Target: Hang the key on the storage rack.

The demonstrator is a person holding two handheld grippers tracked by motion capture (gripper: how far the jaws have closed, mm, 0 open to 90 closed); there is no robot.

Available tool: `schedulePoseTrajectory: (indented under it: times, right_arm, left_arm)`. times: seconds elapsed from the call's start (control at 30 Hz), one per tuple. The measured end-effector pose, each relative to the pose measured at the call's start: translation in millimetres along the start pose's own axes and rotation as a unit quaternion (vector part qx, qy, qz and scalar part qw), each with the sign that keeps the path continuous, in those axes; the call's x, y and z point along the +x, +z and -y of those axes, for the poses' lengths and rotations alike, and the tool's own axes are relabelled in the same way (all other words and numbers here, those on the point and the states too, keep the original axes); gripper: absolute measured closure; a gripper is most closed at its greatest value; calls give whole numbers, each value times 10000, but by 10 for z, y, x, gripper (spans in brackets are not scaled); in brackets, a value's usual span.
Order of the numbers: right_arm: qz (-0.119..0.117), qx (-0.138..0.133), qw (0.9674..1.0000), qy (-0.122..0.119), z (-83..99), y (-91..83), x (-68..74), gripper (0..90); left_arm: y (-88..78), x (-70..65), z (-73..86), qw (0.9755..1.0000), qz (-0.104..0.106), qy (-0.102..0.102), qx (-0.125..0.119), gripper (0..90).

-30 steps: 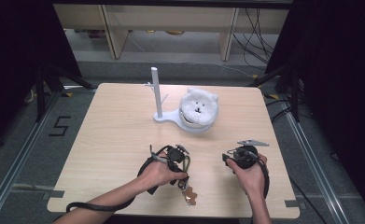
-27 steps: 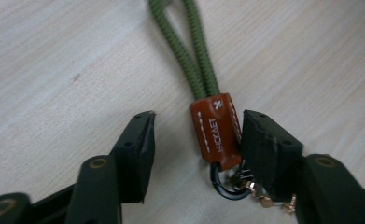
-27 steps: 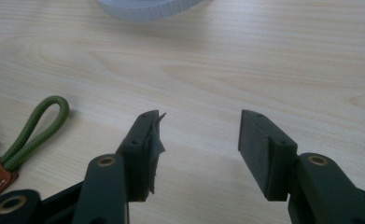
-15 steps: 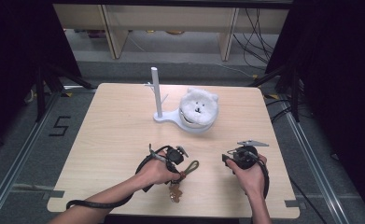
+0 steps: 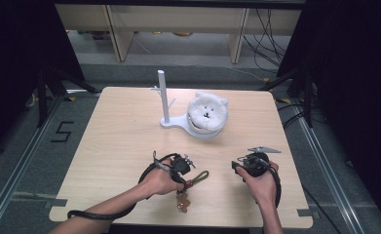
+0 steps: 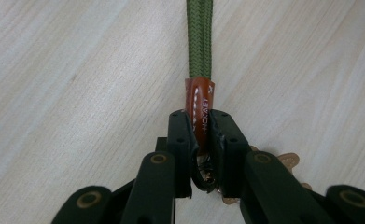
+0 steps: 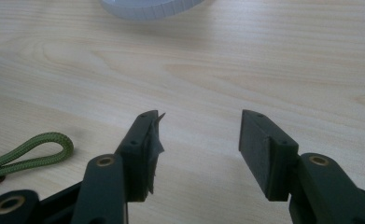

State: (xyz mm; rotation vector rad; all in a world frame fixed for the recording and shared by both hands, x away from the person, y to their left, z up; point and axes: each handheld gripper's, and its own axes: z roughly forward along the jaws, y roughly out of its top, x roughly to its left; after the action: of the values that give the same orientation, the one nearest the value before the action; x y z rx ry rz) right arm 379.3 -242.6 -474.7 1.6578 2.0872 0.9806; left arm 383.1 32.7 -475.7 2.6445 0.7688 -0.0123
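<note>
A keychain lies near the table's front edge: a green cord loop [image 5: 200,177] [image 7: 40,147], a brown leather tab [image 6: 202,105] and several keys [image 5: 182,202]. My left gripper [image 5: 186,182] [image 6: 202,125] points down at it. Its jaws have just been closing and now pinch the leather tab between the pads, with the green cord [image 6: 200,37] running away from the tips. My right gripper [image 5: 235,165] [image 7: 200,135] hovers open just above the bare wood to the right, with nothing between its jaws.
A white stand with an upright post [image 5: 163,97] sits mid-table. A white plush bear [image 5: 206,113] rests on its round base [image 7: 152,7]. Dark floor, cables and shelf legs surround the table [image 5: 105,126].
The left gripper's jaws have closed onto the leather tab, and the green loop has come into sight right of the left hand. The right hand has stayed put.
</note>
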Motion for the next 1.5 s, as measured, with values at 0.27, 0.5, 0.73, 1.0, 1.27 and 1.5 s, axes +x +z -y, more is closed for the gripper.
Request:
schedulePoseTrajectory:
  times: [0.27,0.5,0.73,1.0,1.27,1.5]
  right_arm:
    - [-23,-18,9999,-98,4,7,-10,482]
    - [-14,-49,10000,-49,4,7,1,481]
    - [-75,-143,9999,-17,2,9,0,481]
    - [42,-168,9998,-32,-9,-30,17,481]
    - [46,-286,9996,-67,-10,-32,14,481]
    - [-16,-326,9995,-5,-8,-22,24,479]
  left_arm:
    - [-58,-10,29,9999,3,99,-99,793]
    - [-133,-9,65,9994,48,163,-315,794]
    - [-223,-6,149,9960,147,54,-881,796]
    - [-472,85,297,9885,109,165,-1497,796]
    - [-659,186,426,9728,-102,-249,-2299,796]
    - [-817,283,524,9648,-281,-359,-2591,796]
